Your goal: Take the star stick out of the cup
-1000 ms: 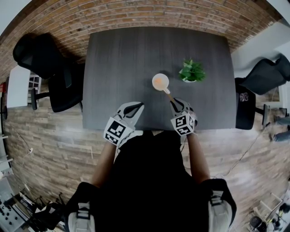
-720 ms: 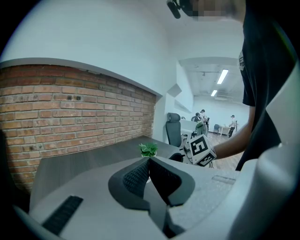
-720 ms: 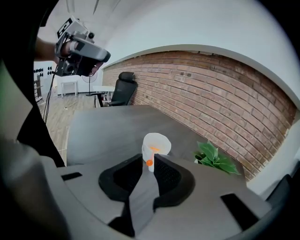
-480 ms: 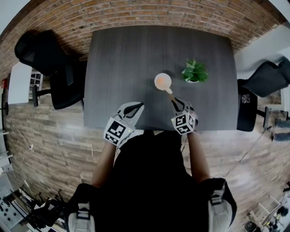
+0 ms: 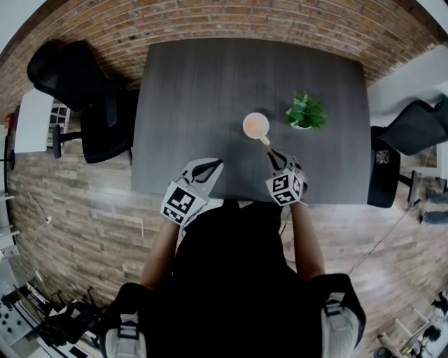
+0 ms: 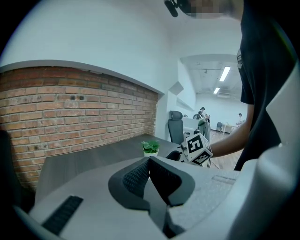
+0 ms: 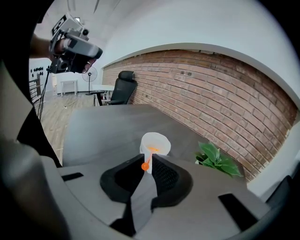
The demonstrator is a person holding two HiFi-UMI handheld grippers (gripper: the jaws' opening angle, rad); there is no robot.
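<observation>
A white cup [image 5: 256, 126] stands on the dark table [image 5: 189, 91], with an orange stick [image 5: 264, 142] leaning out of it toward me. In the right gripper view the cup [image 7: 154, 144] is just beyond the jaws, and the stick's round orange end [image 7: 146, 165] sits between the jaw tips. My right gripper [image 5: 274, 156] [image 7: 147, 165] is shut on that end. The star end is hidden inside the cup. My left gripper [image 5: 208, 167] [image 6: 149, 160] hovers over the table's near edge, left of the cup, shut and empty.
A small potted plant [image 5: 306, 112] [image 7: 217, 158] stands right of the cup. Black office chairs sit at the table's left [image 5: 77, 91] and right [image 5: 413, 126]. A brick wall [image 5: 245, 21] runs along the table's far side.
The head view has drifted a little, so table, cup and plant sit slightly further right. Both grippers keep their places, and the right one stays on the stick.
</observation>
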